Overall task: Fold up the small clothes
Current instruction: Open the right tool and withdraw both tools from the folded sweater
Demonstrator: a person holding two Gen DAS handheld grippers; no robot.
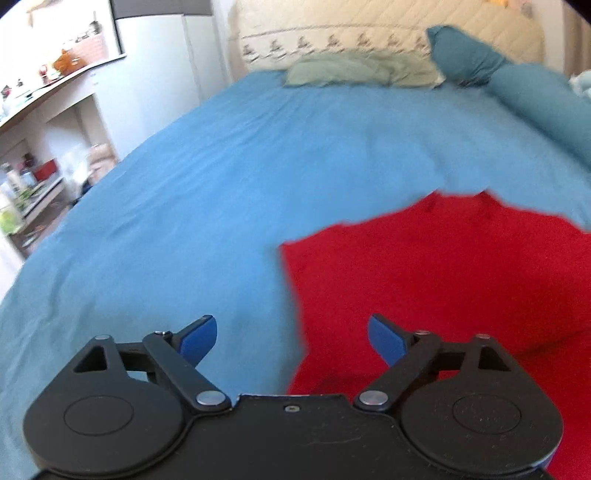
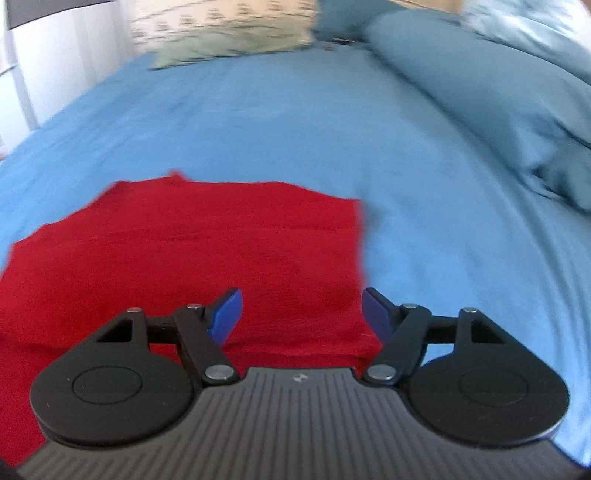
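A red garment (image 1: 443, 280) lies flat on the blue bedsheet (image 1: 221, 177). In the left wrist view it fills the lower right. My left gripper (image 1: 291, 338) is open and empty, above the garment's left edge. In the right wrist view the red garment (image 2: 207, 251) fills the lower left, with its right edge running down the middle. My right gripper (image 2: 301, 314) is open and empty, above the garment's near right corner. Both views are blurred by motion.
Blue sheet (image 2: 424, 221) spreads around the garment. A green pillow (image 1: 354, 68) and a teal pillow (image 1: 465, 55) lie at the head of the bed by a cream headboard (image 1: 388, 26). A rolled blue duvet (image 2: 498, 92) lies along the right. Shelves with clutter (image 1: 33, 147) stand left.
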